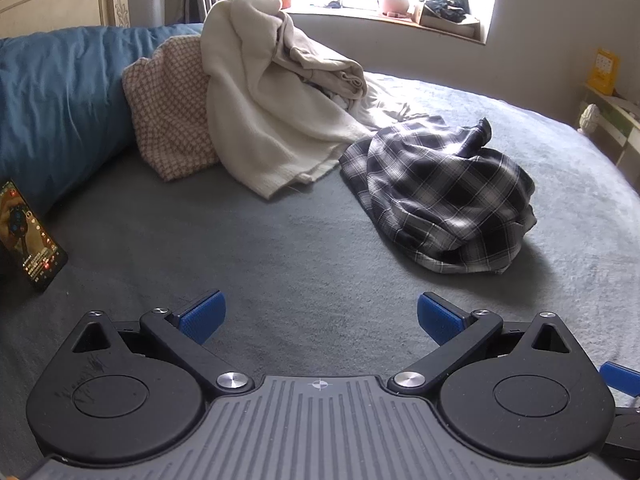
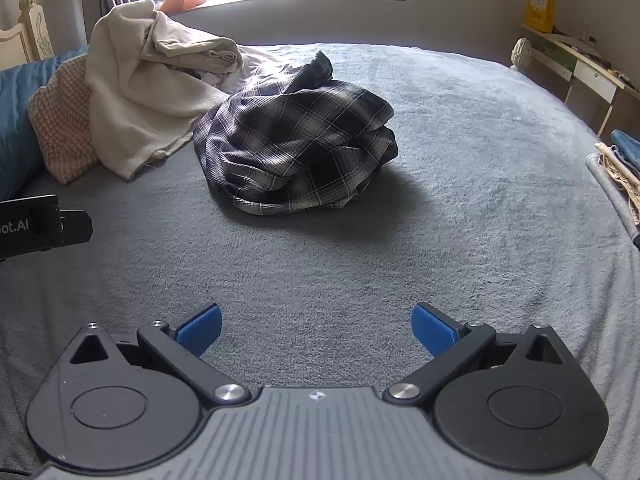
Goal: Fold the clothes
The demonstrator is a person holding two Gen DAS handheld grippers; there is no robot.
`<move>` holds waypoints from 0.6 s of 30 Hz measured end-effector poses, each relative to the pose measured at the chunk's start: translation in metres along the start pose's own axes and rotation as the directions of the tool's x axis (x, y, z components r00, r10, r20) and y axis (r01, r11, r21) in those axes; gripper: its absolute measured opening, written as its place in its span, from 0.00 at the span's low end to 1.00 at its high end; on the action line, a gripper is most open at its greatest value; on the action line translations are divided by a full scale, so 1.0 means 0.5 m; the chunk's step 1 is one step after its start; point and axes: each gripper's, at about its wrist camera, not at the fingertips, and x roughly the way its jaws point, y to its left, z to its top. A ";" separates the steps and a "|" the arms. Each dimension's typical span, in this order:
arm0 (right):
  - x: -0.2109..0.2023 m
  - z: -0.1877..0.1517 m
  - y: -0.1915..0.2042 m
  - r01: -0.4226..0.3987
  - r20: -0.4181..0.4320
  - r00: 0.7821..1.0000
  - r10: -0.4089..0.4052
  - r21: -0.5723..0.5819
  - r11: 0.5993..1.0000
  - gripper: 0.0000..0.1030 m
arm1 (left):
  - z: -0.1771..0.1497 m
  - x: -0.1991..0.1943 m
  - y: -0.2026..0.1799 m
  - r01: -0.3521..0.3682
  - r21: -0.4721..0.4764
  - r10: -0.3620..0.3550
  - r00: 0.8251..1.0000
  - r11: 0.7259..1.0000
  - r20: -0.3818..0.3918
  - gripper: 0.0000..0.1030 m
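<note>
A crumpled black-and-white plaid shirt [image 1: 440, 196] lies bunched on the grey bed cover [image 1: 280, 248]; it also shows in the right wrist view [image 2: 296, 148]. Behind it a pile of cream clothes [image 1: 272, 92] leans on a pink checked pillow [image 1: 172, 108]; the pile is also in the right wrist view [image 2: 140, 80]. My left gripper [image 1: 320, 318] is open and empty, low over the cover, well short of the shirt. My right gripper [image 2: 316, 328] is open and empty, also short of the shirt. The left gripper's body [image 2: 36, 224] shows at the left edge of the right wrist view.
A phone [image 1: 28, 232] with a lit screen lies at the left. A blue duvet [image 1: 60, 96] lies along the headboard. Folded fabrics [image 2: 620, 168] sit at the bed's right edge. A desk [image 2: 576, 64] stands by the right wall, a cluttered windowsill [image 1: 400, 12] behind.
</note>
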 end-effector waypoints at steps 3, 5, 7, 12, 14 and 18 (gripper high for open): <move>0.001 -0.001 0.001 0.005 0.008 1.000 -0.005 0.001 1.000 1.00 | -0.005 0.006 0.014 0.007 -0.007 -0.007 1.000 1.000 0.017 1.00; -0.007 0.000 0.008 0.010 0.013 1.000 -0.010 0.003 1.000 1.00 | -0.014 0.004 0.017 0.007 -0.018 -0.006 1.000 1.000 0.031 1.00; -0.006 0.005 0.000 0.016 0.017 1.000 -0.016 0.004 1.000 1.00 | -0.014 0.003 0.018 0.004 -0.032 -0.003 0.999 0.999 0.041 1.00; -0.004 0.010 -0.009 0.044 0.016 0.999 -0.044 0.015 0.999 1.00 | -0.013 0.003 0.023 0.006 -0.075 -0.004 0.999 0.997 0.034 1.00; -0.005 0.010 -0.009 0.047 0.010 0.999 -0.047 0.012 0.999 1.00 | -0.015 0.000 0.024 0.004 -0.072 -0.001 0.999 0.997 0.045 1.00; -0.004 0.008 -0.010 0.049 0.005 0.999 -0.049 0.011 0.999 1.00 | -0.017 -0.005 0.027 0.003 -0.082 0.002 0.998 0.997 0.061 1.00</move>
